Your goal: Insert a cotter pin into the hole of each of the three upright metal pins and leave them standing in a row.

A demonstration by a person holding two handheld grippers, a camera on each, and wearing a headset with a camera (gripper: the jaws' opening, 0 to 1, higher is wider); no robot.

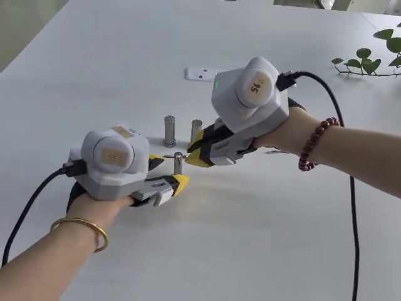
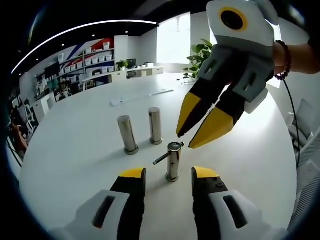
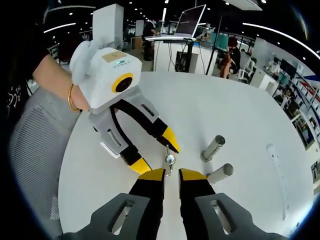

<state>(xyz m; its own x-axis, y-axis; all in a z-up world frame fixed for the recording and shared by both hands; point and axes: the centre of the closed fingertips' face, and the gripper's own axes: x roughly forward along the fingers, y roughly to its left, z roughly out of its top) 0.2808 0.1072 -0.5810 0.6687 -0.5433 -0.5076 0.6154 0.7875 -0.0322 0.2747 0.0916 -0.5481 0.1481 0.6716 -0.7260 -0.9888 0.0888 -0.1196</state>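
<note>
White matte table (image 1: 282,238), bright shelved workshop room. Left hand-held gripper (image 2: 169,175) jaws wide astride upright steel cylinder pin (image 2: 173,161). Right hand-held gripper (image 3: 171,174) jaws narrowly parted.

On the table (image 2: 75,150), nearest pin (image 2: 173,159) between jaws of left gripper (image 2: 169,173); two pins (image 2: 127,134) behind it — right gripper (image 2: 185,141) opposite.

The right hand-held gripper (image 3: 171,176) hides most of one metal pin (image 3: 170,160).
</note>
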